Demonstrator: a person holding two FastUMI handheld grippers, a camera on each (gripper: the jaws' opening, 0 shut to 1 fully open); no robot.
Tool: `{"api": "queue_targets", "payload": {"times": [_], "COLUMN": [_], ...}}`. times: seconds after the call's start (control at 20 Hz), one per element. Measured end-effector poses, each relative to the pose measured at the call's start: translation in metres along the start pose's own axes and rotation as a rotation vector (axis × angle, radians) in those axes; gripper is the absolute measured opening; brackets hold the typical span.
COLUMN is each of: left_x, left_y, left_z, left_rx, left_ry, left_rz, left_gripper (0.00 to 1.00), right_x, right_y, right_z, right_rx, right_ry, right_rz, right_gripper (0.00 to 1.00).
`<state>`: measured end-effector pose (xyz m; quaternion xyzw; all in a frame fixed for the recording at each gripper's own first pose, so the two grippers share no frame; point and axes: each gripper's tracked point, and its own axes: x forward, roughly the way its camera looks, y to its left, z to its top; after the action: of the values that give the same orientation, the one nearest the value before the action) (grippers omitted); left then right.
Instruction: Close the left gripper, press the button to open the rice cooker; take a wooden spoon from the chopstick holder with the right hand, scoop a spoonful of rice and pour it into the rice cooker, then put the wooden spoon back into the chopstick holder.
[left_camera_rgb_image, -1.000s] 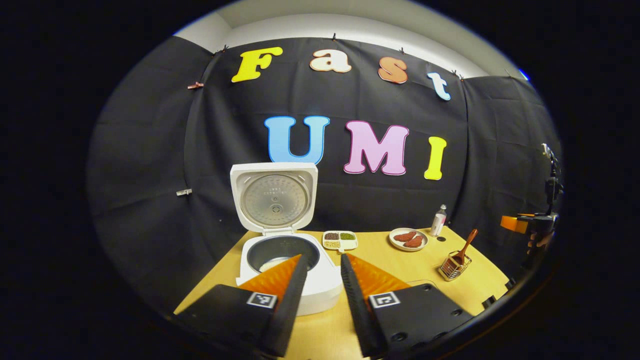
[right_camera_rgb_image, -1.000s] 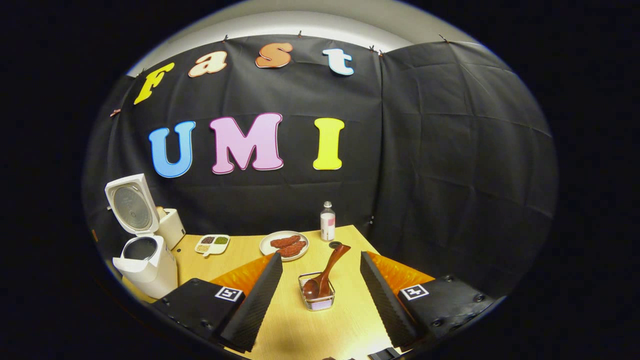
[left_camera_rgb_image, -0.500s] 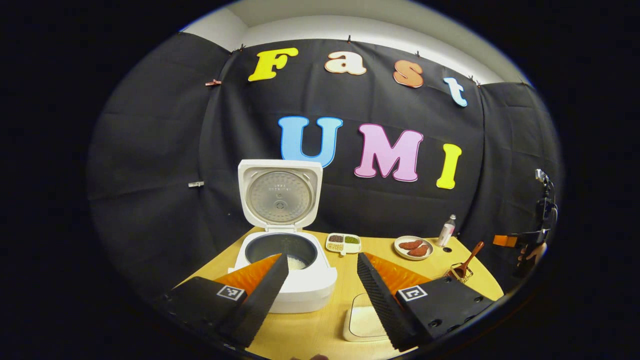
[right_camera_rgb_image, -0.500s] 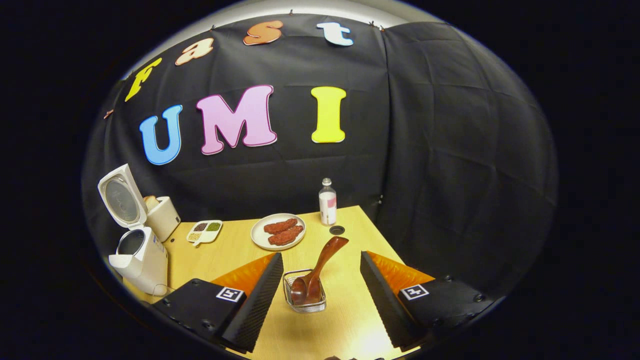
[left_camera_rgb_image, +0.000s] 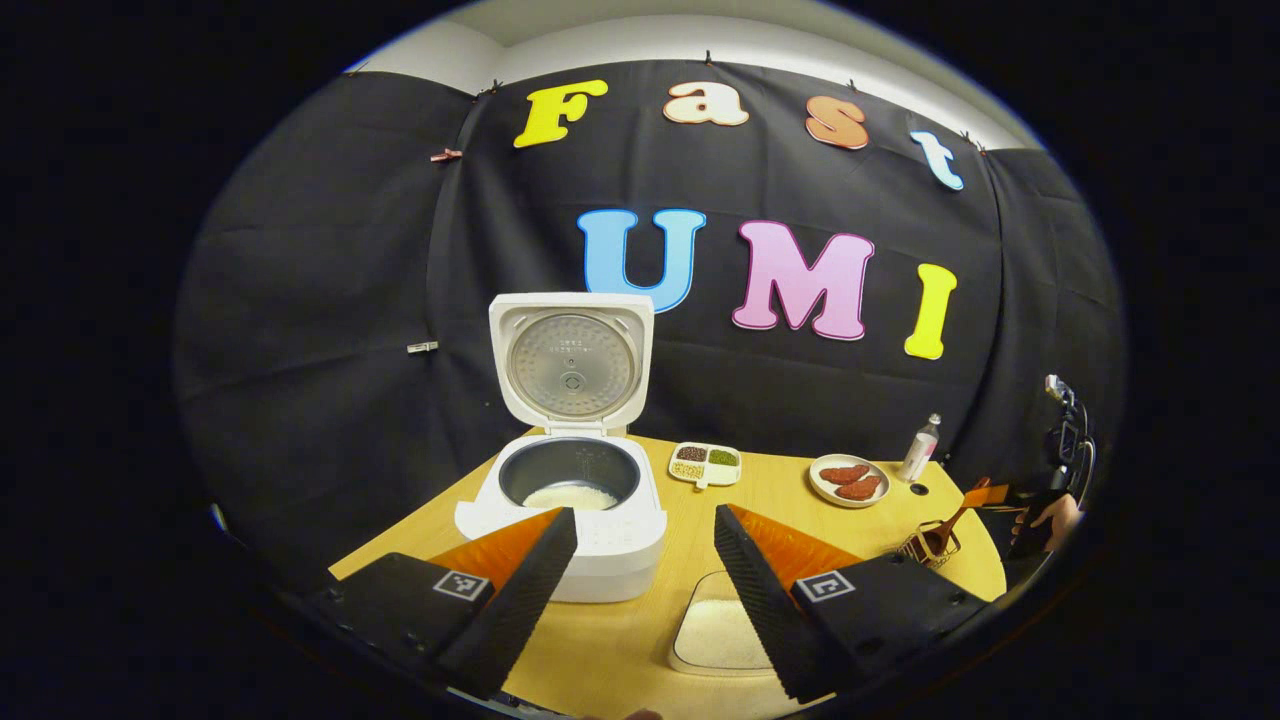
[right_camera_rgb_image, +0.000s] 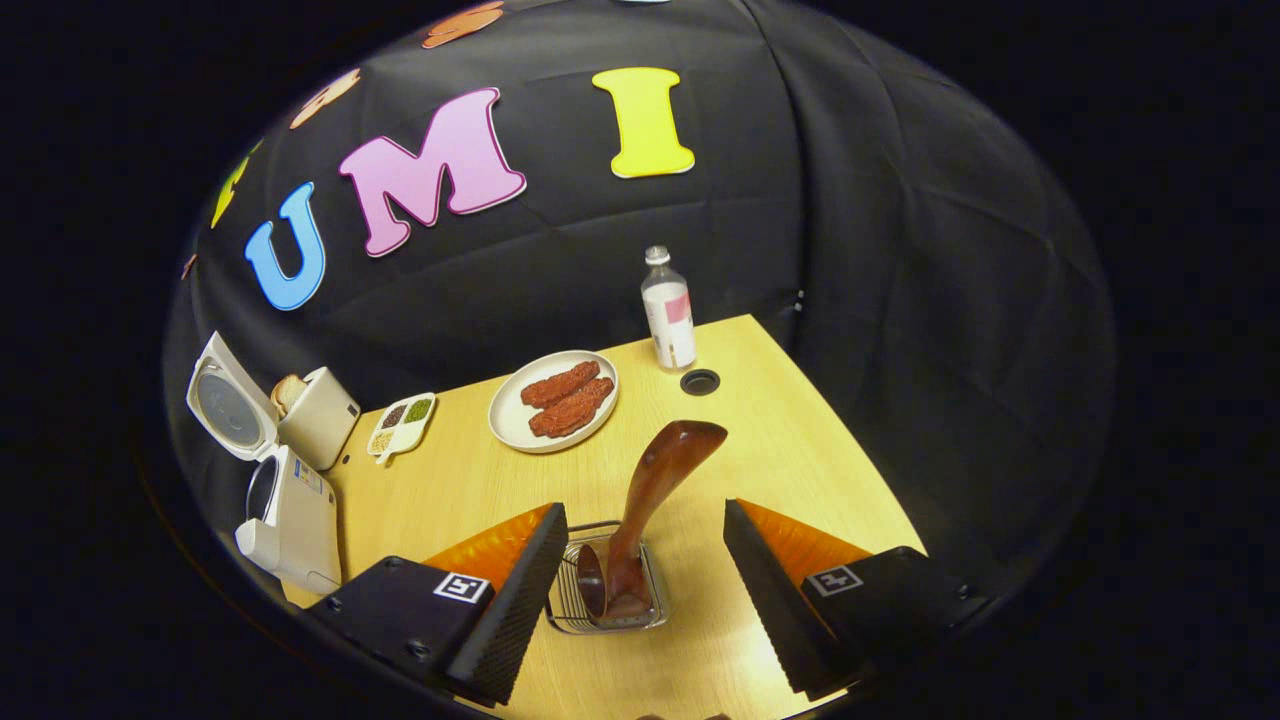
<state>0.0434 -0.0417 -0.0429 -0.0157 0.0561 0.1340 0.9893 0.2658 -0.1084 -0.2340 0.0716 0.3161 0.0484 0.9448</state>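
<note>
The white rice cooker stands open with its lid upright and some rice in the pot. My left gripper hovers open in front of it, holding nothing. A shallow tray of rice lies on the table below its right finger. In the right gripper view, the wooden spoon stands bowl-down in the wire chopstick holder, handle leaning up and right. My right gripper is open just above the holder, the handle rising between its fingers without touching them. The rice cooker sits at the far left.
On the yellow table are a plate of red meat, a small bottle, a sectioned dish of grains and a toaster with bread. A round hole lies near the bottle. A hand holds the right gripper.
My left gripper has opened from nearly shut and drawn back from the cooker, bringing the rice tray into view. My right gripper has dropped toward the holder, so the spoon looms larger between its fingers.
</note>
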Motion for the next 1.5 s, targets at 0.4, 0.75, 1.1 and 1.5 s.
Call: {"api": "queue_targets", "payload": {"times": [0.4,0.75,1.1,1.5], "left_x": [-0.02,-0.032,-0.038,-0.05], "left_y": [-0.016,-0.013,0.009,0.049], "left_z": [-0.034,-0.052,-0.052,-0.042], "left_rx": [0.012,-0.02,-0.015,0.016], "left_ry": [0.063,0.069,0.048,-0.004], "left_rz": [0.054,0.061,-0.016,-0.082], "left_gripper": [0.95,0.96,0.96,0.96], "right_x": [0.055,0.04,-0.021,-0.1], "right_y": [0.013,0.016,0.028,0.066], "right_z": [-0.013,-0.007,0.027,0.047], "right_rx": [0.149,0.079,0.086,0.126], "right_ry": [0.075,0.017,-0.095,-0.192], "right_rz": [0.046,0.021,-0.025,-0.017], "right_gripper": [0.67,0.19,0.14,0.19]}}
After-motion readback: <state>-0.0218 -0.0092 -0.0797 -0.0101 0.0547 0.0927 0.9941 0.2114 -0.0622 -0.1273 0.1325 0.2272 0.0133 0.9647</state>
